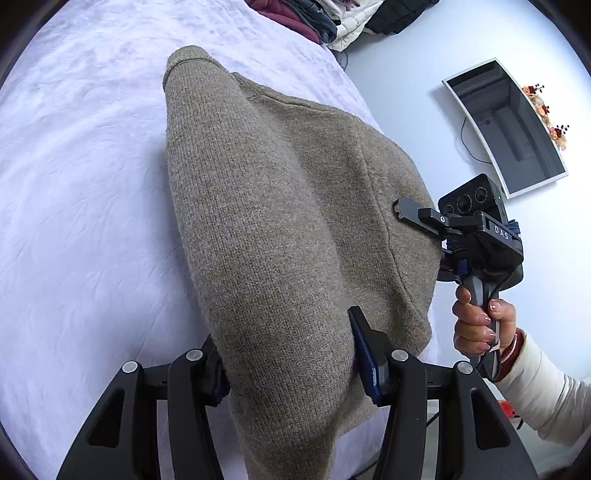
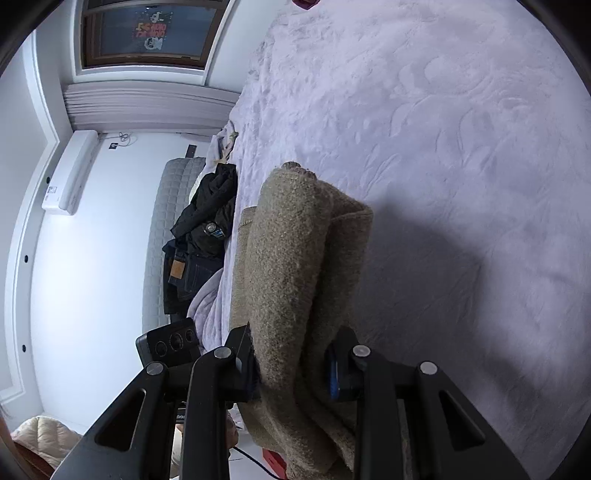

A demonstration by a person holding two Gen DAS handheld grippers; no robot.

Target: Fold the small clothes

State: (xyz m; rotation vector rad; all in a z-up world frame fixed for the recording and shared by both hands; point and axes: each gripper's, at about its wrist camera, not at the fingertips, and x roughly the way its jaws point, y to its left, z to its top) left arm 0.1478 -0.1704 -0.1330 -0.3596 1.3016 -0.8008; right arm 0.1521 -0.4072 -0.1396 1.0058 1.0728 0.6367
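Note:
A beige knitted sweater (image 1: pixel 280 206) is held up over the white bed (image 1: pixel 81 184), its far end resting on the cover. My left gripper (image 1: pixel 291 365) is shut on the near edge of the sweater. My right gripper (image 1: pixel 402 210) shows at the right of the left wrist view, shut on the sweater's right edge. In the right wrist view the sweater (image 2: pixel 295 251) hangs in thick folds between the fingers of the right gripper (image 2: pixel 291 365), above the bed cover (image 2: pixel 443 147).
A pile of dark and light clothes (image 1: pixel 325 18) lies at the far end of the bed. A mirror (image 1: pixel 506 125) hangs on the white wall. In the right wrist view, dark clothes (image 2: pixel 207 229) lie at the bed's edge by a window (image 2: pixel 147 33).

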